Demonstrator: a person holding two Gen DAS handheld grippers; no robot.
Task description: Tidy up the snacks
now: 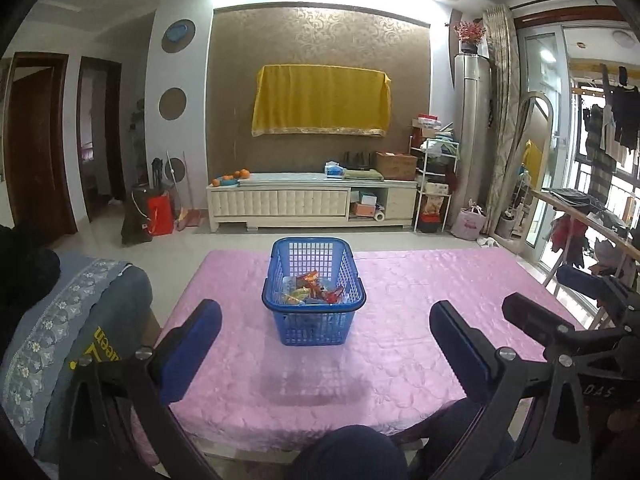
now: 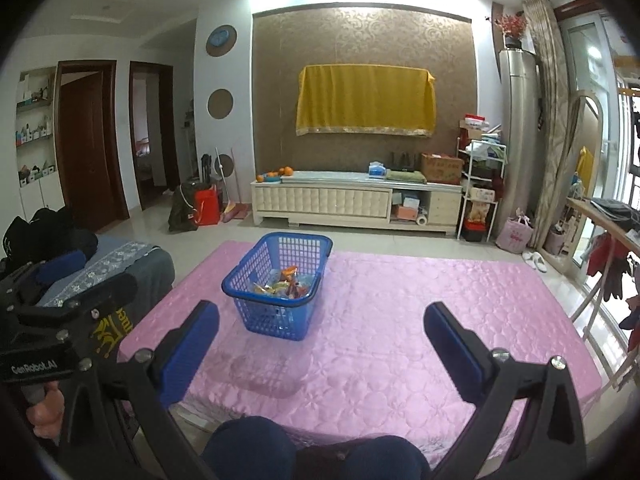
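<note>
1. The snacks (image 1: 314, 290), a small heap of bright orange, red and yellow packets, lie on the floor of the blue basket (image 1: 348, 276). None shows loose on the cloth around it.
2. The basket stands upright on the pink-covered tabletop (image 1: 420, 300), toward the far half and left of the middle. Its long axis runs away from the person, short end nearest.
3. From the left tool (image 1: 326, 340) the basket lies dead ahead, centred between the two blue pads, well apart from them. The jaws stand spread wide and empty.
4. From the right tool (image 2: 322, 340) the basket (image 2: 256, 276) lies ahead but off to the left, nearer the left pad's line than the right's, with snacks (image 2: 290, 280) visible inside. Its jaws too are spread wide with nothing between them.
5. Judgement: the left tool is better aligned, needing a straight reach forward and down over the near rim; the right tool would have to swing leftward first.
6. Nowhere to sort the packets into is evident on the tabletop.
</note>
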